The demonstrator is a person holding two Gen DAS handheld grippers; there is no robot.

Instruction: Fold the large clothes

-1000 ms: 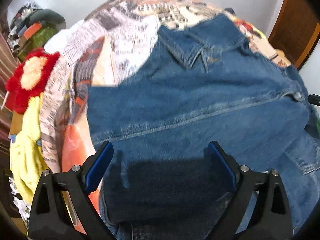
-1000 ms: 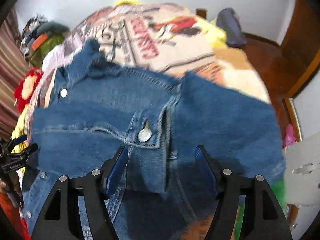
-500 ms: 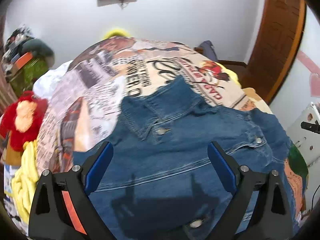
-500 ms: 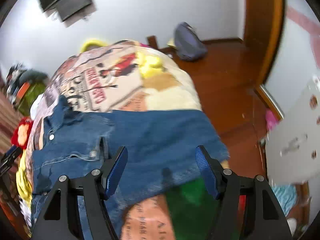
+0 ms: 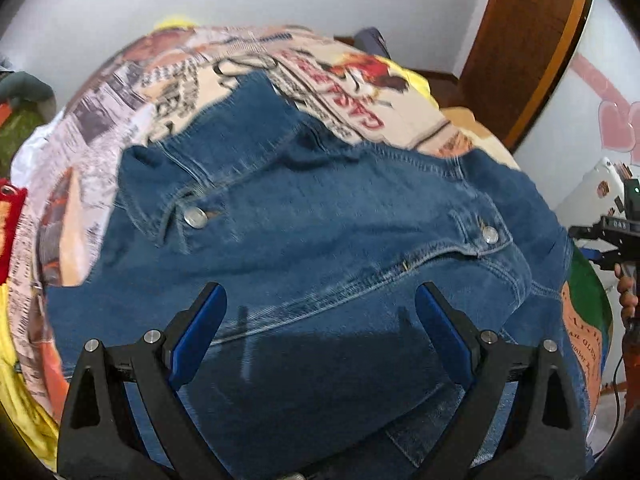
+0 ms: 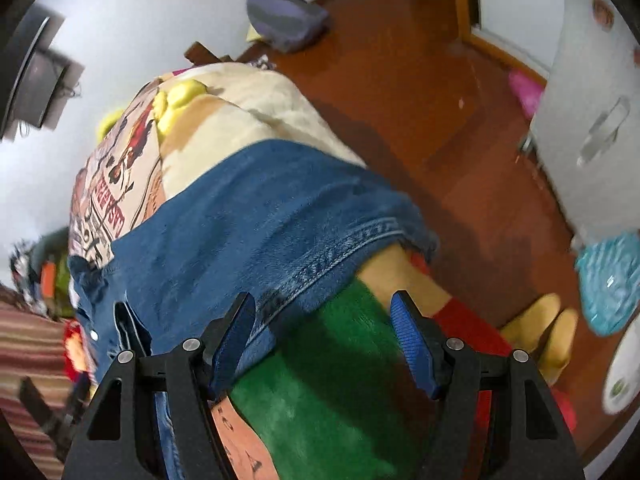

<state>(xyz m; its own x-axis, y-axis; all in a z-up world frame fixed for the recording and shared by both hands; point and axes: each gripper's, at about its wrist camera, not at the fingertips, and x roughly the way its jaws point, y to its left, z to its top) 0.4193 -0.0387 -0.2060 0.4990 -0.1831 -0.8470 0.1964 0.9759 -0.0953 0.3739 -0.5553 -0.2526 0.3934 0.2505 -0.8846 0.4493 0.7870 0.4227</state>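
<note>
Fingers (image 5: pixel 440 332) apart, seemingly above jacket (image 5: pixel 320 220)

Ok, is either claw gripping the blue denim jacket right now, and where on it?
Neither. The left claw and right claw are both open with nothing between their fingers; the blue denim jacket lies loose on the printed blanket.

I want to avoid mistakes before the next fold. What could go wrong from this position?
1. The denim jacket has a sleeve end lying near the bed edge, above the wooden floor; a careless pull might drag it off.
2. Both the left claw and the right claw are open and hold nothing, so the right one could pinch the green blanket with the hem.
</note>
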